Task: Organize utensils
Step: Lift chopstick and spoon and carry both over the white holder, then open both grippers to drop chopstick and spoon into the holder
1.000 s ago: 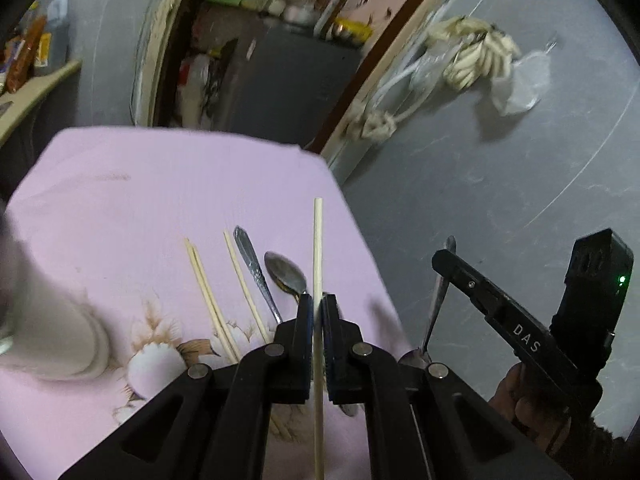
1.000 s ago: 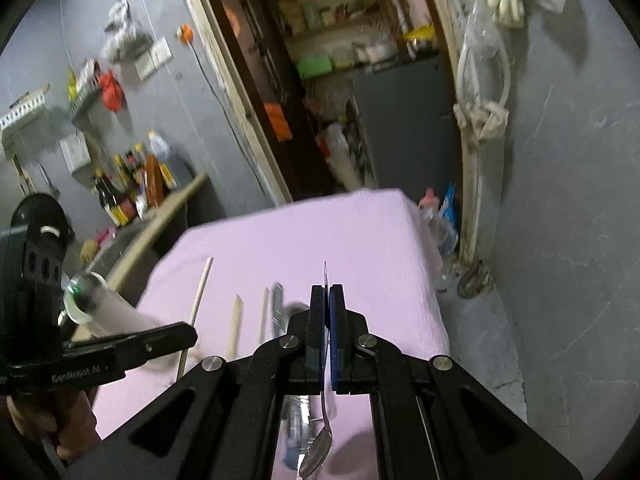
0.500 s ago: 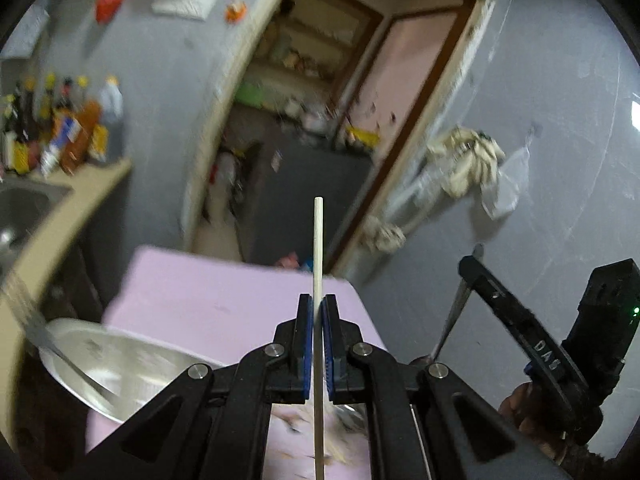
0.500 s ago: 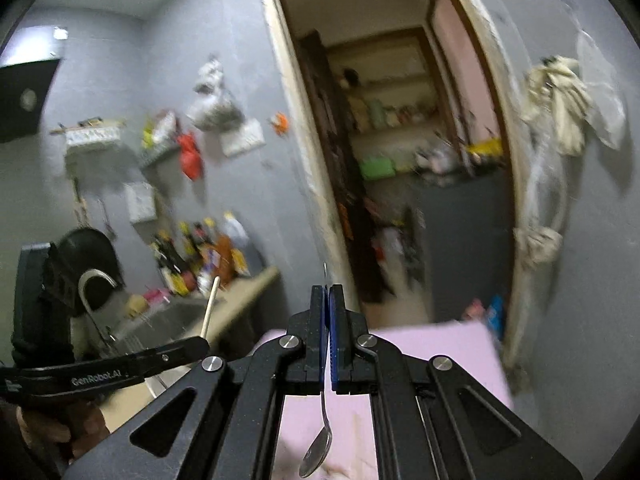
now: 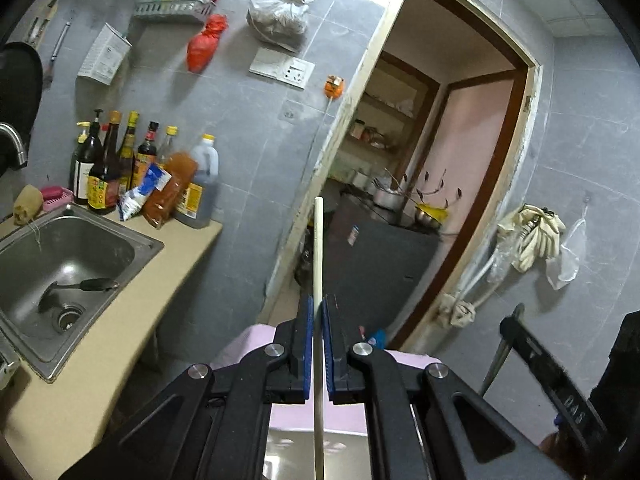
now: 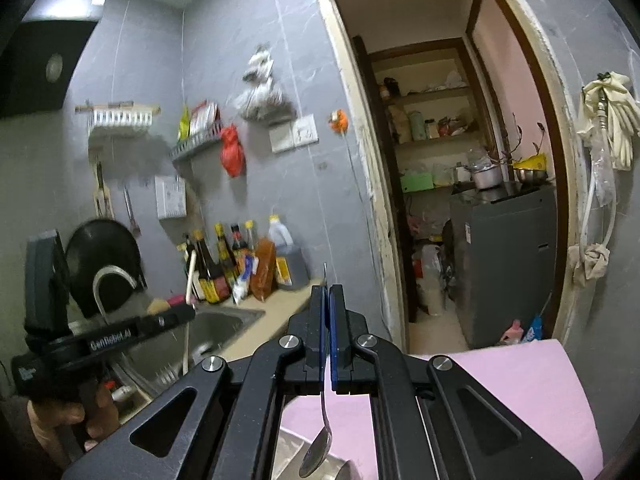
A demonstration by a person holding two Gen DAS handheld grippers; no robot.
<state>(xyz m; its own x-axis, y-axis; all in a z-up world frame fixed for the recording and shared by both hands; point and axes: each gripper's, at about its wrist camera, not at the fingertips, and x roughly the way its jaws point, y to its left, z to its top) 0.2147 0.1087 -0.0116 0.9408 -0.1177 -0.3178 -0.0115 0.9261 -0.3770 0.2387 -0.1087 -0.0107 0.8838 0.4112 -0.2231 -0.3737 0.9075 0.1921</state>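
Gripping chopstick [image 5: 318, 248] in left tongs [image 5: 316, 312], spoon [image 6: 318, 450] in right tongs [image 6: 329, 300].

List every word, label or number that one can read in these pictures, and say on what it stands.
"GenRobot.AI": on the side of the left gripper, seen in the right wrist view.
"DAS": on the right gripper, seen in the left wrist view; partly dim.
Labels on the sauce bottles: too small to read.
Paper on the wall: too blurred to read.

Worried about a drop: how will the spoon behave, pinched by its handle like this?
The spoon looks like smooth metal, so probably stiff but slippery. The right tongs pinch its thin handle with the bowl hanging low, so it may swing or slide downward.
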